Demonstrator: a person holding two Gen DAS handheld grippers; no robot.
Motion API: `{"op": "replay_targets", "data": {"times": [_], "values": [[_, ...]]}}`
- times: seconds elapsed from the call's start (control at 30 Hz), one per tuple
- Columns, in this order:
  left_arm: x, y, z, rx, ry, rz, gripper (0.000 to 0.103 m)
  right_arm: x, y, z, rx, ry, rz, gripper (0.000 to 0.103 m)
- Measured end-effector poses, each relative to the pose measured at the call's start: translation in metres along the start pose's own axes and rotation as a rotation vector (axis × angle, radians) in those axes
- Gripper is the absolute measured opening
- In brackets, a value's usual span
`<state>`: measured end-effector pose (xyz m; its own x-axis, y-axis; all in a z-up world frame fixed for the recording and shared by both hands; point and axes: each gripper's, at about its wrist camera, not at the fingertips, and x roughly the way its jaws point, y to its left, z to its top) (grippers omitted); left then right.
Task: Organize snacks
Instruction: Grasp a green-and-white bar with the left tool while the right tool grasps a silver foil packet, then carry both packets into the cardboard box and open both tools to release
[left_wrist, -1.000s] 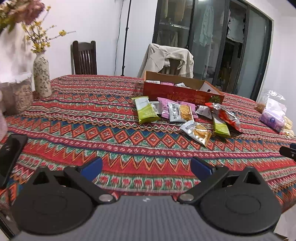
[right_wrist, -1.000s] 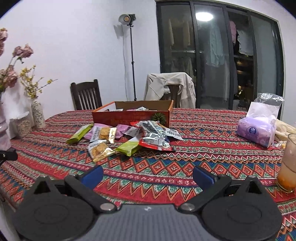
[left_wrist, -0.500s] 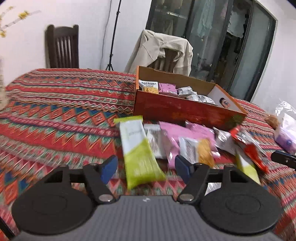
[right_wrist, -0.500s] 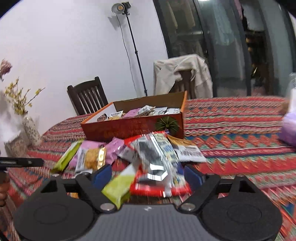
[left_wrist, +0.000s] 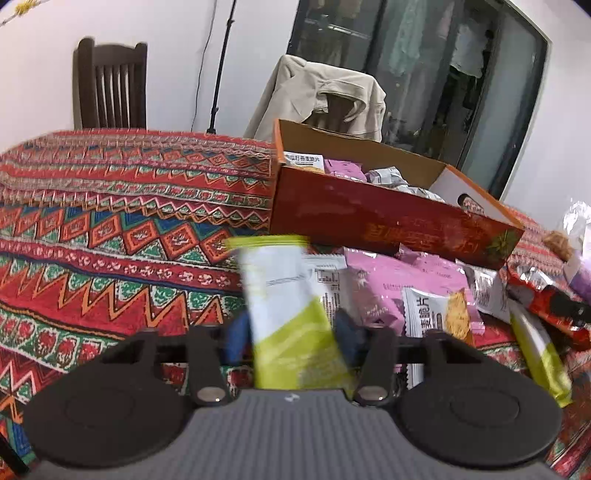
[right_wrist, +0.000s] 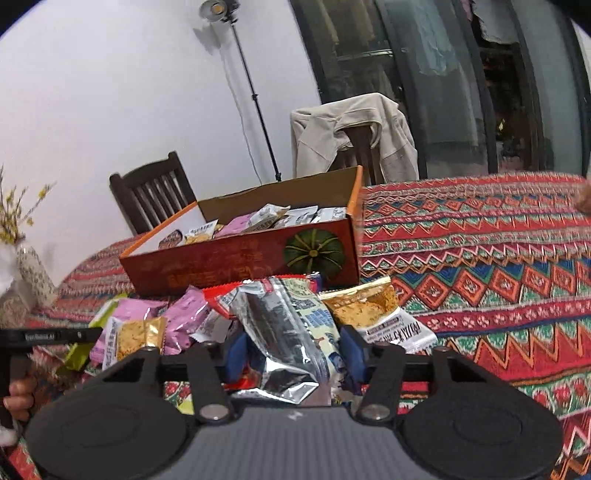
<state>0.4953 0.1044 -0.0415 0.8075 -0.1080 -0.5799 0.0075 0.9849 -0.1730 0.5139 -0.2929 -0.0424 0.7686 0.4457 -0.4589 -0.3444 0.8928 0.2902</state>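
My left gripper (left_wrist: 290, 338) is shut on a white and lime-green snack packet (left_wrist: 286, 310), which stands up between the blue pads. My right gripper (right_wrist: 291, 354) is shut on a silver foil packet (right_wrist: 288, 332) at the front of the snack pile. A red cardboard box (left_wrist: 369, 218) with several packets inside stands just behind the pile; it also shows in the right wrist view (right_wrist: 240, 266). Pink packets (left_wrist: 388, 288), a crisp packet (left_wrist: 439, 314) and a second green packet (left_wrist: 539, 354) lie loose on the tablecloth.
The table carries a red patterned cloth (left_wrist: 110, 229). A dark wooden chair (left_wrist: 110, 85) and a chair draped with a beige jacket (left_wrist: 325, 96) stand behind it. A vase (right_wrist: 33, 273) stands at the far left. The other gripper's tip (right_wrist: 48, 336) shows at left.
Both grippers moved forward to the snack pile and closed, the left on the green-and-white packet, the right on the silver foil packet.
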Motion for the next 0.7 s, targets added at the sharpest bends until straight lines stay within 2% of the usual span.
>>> {"op": "replay_targets", "data": {"times": [0.27,0.4,0.57,0.7], "values": [[-0.004,0.003,-0.001,-0.02,-0.007,0.006,0.037,-0.005,0.001,-0.005,-0.003,-0.02,-0.004,0.046],[-0.015,-0.001,-0.002,-0.024,-0.018,0.026,0.037,-0.012,0.003,-0.005,-0.025,-0.045,-0.026,0.038],[-0.067,-0.021,-0.012,0.019,-0.063,0.011,0.037,-0.018,0.01,-0.007,-0.035,-0.035,-0.041,0.037],[-0.117,-0.04,-0.039,0.04,-0.073,0.021,0.037,-0.049,0.032,-0.022,-0.074,-0.026,-0.026,0.037]]}}
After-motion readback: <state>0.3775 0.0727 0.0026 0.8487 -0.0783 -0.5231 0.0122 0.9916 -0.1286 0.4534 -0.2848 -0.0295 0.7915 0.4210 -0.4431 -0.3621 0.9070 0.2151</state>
